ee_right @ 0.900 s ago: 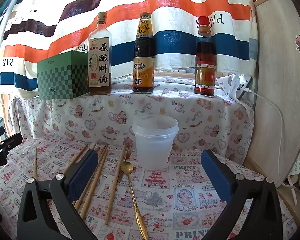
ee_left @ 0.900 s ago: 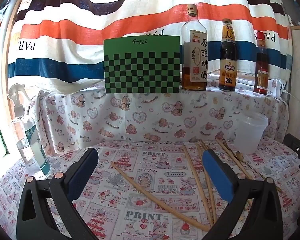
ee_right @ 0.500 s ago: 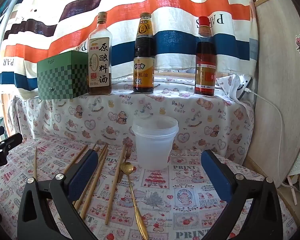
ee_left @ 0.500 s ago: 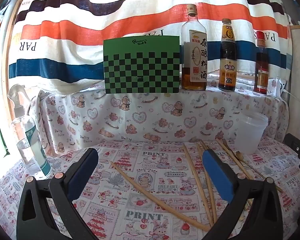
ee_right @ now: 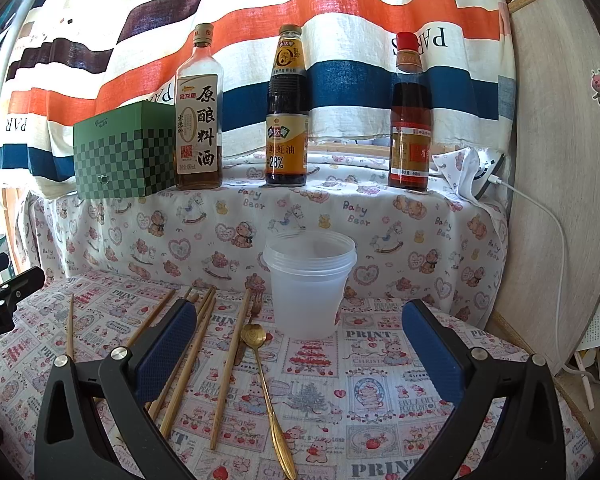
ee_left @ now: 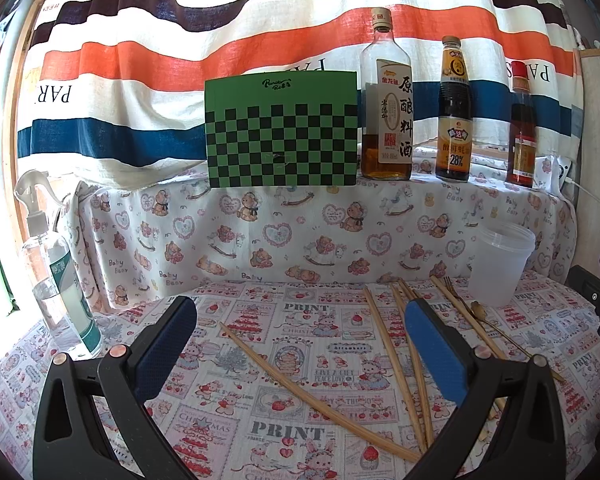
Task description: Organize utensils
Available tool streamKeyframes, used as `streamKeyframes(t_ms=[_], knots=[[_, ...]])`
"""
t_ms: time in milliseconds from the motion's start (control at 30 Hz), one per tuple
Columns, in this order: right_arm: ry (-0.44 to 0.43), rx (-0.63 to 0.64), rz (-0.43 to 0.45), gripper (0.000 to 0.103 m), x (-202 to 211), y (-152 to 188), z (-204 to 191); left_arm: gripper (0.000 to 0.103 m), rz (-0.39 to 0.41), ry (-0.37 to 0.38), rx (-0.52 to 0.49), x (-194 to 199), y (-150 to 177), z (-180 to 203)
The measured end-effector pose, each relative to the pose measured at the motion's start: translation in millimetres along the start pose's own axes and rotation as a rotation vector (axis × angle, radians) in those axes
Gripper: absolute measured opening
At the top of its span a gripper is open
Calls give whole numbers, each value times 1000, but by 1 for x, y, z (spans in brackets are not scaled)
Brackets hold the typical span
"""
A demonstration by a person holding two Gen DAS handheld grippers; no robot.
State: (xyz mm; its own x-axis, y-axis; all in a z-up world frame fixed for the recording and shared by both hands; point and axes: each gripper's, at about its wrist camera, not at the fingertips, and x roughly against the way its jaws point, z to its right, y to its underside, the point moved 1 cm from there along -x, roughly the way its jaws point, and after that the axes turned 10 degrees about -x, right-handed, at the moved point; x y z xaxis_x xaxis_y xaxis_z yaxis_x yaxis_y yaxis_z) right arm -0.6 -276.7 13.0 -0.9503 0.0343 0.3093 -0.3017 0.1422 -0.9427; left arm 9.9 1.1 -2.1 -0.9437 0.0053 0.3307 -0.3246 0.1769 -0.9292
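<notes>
Several wooden chopsticks (ee_right: 228, 364) lie on the printed tablecloth, with a gold spoon (ee_right: 266, 384) and a gold fork (ee_right: 255, 305) beside them. A translucent plastic cup (ee_right: 309, 284) stands upright behind them, empty. My right gripper (ee_right: 300, 340) is open, above the cloth in front of the cup. In the left wrist view, one chopstick (ee_left: 312, 398) lies apart, slanted, and the others (ee_left: 396, 364) lie to its right near the cup (ee_left: 500, 268). My left gripper (ee_left: 300, 336) is open and empty above them.
A covered shelf at the back holds a green checkered box (ee_left: 281, 130) and three sauce bottles (ee_right: 287, 112). A spray bottle (ee_left: 56, 276) stands at the left. A wooden panel (ee_right: 556, 160) and a white cable (ee_right: 556, 240) are at the right.
</notes>
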Motion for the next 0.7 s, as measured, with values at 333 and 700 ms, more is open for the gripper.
streamKeyframes(t_ms=[333,700], knots=[[0,0,0,103,0,0,0,103,0,2,-12,1,0,5],[0,0,-1,103,0,0,0,103,-2,3,-13,1,1,5]])
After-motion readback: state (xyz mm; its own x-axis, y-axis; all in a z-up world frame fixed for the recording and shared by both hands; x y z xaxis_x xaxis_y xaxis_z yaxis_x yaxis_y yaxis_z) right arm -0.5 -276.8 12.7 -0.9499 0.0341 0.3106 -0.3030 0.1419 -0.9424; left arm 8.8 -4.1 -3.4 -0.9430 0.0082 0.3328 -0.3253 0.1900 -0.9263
